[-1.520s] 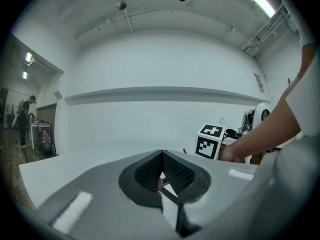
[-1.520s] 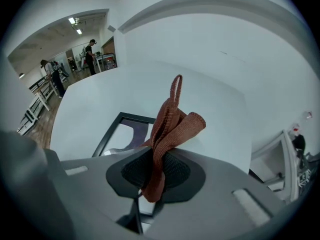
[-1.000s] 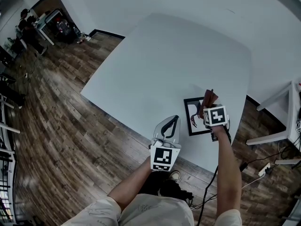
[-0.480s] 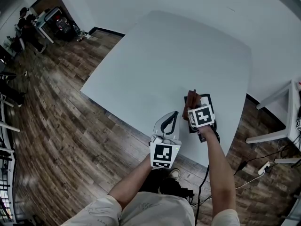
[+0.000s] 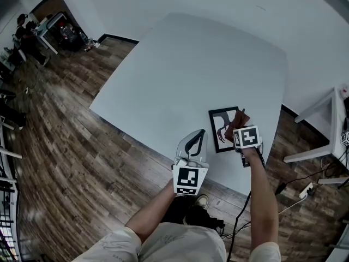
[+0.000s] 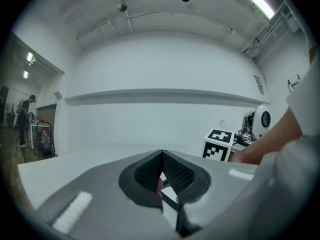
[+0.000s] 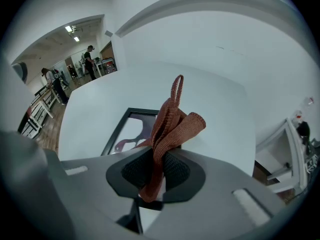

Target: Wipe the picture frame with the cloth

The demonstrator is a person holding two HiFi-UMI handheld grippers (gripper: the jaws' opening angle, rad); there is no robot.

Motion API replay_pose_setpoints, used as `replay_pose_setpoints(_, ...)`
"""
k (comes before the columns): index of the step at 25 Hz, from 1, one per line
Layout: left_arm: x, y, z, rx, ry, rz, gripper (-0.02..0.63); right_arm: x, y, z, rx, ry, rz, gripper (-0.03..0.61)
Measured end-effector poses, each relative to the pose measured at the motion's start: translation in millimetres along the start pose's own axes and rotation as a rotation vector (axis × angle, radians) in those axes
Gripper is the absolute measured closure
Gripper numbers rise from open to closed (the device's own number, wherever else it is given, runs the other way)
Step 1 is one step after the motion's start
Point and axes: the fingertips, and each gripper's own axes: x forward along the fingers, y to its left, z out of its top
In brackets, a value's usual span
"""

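A black picture frame (image 5: 220, 130) with a white print lies flat near the front right corner of the white table (image 5: 191, 64). My right gripper (image 5: 239, 126) hangs over the frame's right part, shut on a rust-brown cloth (image 5: 239, 119). In the right gripper view the cloth (image 7: 172, 116) sticks up folded from the shut jaws, with the frame (image 7: 116, 132) just beyond on the left. My left gripper (image 5: 198, 135) hovers at the table's front edge, left of the frame, and touches nothing. Seen in its own view, the left gripper (image 6: 161, 160) is shut and holds nothing.
The table's front edge runs just under both grippers, with wooden floor (image 5: 82, 162) below. A white desk (image 5: 322, 130) stands to the right, and cables and a power strip (image 5: 305, 192) lie on the floor. People and furniture (image 5: 32, 31) are far off at the upper left.
My right gripper swept the cloth leftwards over the frame, then back to the frame's right side. The left gripper has stayed about where it was.
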Motion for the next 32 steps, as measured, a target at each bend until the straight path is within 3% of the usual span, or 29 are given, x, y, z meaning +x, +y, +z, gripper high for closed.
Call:
replay_pose_setpoints(5,2.0,-6.9,-0.5,0.001,-0.001,-0.013,0.614,-9.2,-37.8,-16.1,0.063,0.005,-0.049,0.5)
replay_pose_setpoints(12,-0.4,-6.7,0.7,0.0,-0.006,-0.01,0.614,-16.8,-35.1,-12.0,0.095,-0.03,-0.041,0.5)
replay_pose_setpoints(17,-3.0,-1.6,-0.1,-0.006,-0.008,0.002,0.614,-30.2,7.9,8.8,0.079,-0.093,0.069,0.5)
replay_pose_setpoints(21,-2.7,-0.6,2.9,-0.006,-0.011,0.008,0.614,-36.1,64.4,23.8,0.067,-0.101,0.224,0.5)
replay_pose_setpoints(24,-1.7,-0.3,6.1,-0.005,-0.017,0.009,0.614,-34.2,93.3,26.5,0.053,-0.083,0.289,0.5)
replay_pose_setpoints(32,-5.4,4.3,4.8,-0.001,-0.013,0.008,0.614,-9.5,87.0,-9.4,0.044,0.022,0.233,0.5)
